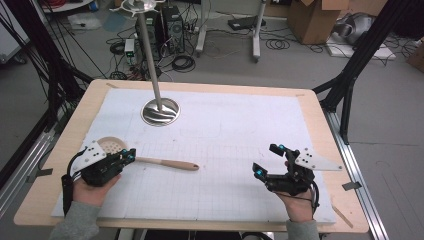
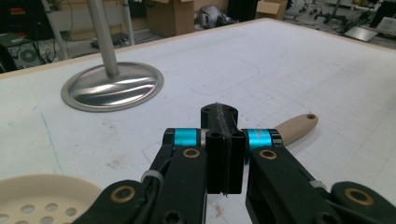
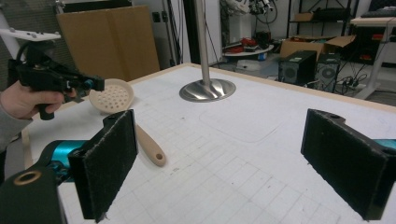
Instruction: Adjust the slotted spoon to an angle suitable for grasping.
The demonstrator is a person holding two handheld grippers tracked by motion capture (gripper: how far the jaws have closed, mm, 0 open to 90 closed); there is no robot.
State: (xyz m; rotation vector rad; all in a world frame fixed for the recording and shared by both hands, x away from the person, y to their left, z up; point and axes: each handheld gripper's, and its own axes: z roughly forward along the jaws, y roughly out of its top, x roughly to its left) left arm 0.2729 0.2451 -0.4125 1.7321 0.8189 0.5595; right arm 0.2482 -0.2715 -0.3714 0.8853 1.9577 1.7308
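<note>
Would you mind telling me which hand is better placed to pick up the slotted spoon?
The left. The left tool sits right over the slotted spoon near its bowl, though its jaws are shut and must open first. The right tool, jaws open, is well off to the side on the mat.

Black two-jaw grippers (image 1: 272, 159) with cyan fittings, brass screws, grey plates; grey sleeves (image 1: 75, 222).

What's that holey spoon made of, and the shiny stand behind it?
The slotted spoon looks like matte, pale beige plastic or silicone: even colour, no wood grain visible, though the look leaves that open. The stand seems to be polished metal, likely steel: its round base mirrors light in bright streaks and the pole has a brushed grey sheen.
</note>
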